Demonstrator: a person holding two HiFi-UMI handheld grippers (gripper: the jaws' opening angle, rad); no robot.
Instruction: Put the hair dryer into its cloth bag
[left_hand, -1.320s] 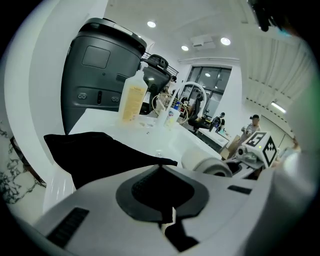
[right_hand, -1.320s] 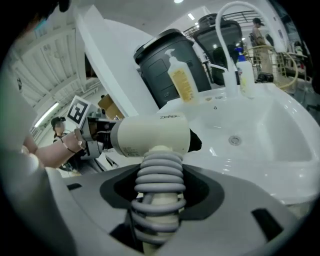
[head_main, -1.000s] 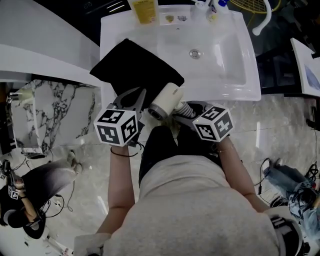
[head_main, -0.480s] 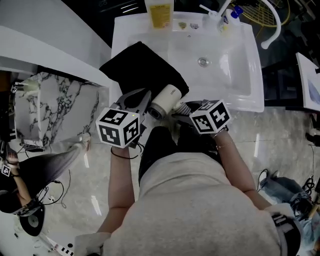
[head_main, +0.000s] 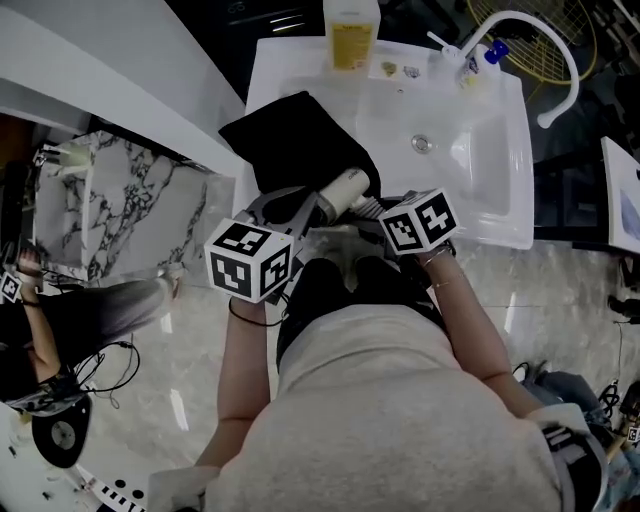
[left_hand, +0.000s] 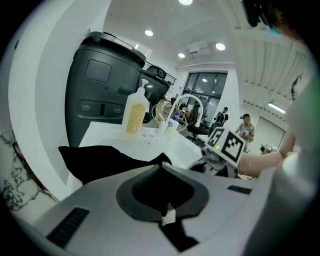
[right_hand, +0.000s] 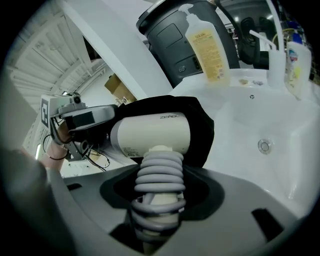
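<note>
Saw cream hair dryer (head_main: 342, 190), short barrel, grey cord coiled round handle. Held nose-first at mouth of black cloth bag (head_main: 300, 135) draped on sink (head_main: 490, 225) rim. Right hand-held gripper (head_main: 375, 208) clamped on corded handle. Left hand-held gripper (head_main: 285, 207) closed, pinching bag's near edge.

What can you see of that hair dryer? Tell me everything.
The hair dryer has a smooth cream barrel, plastic by its look, with grey lettering on its side. Its handle is wound in coils of grey cord, and the right tool is clamped on those coils. The barrel lies roughly level over the sink's near rim, its far end seemingly just inside the black cloth bag's mouth.
</note>
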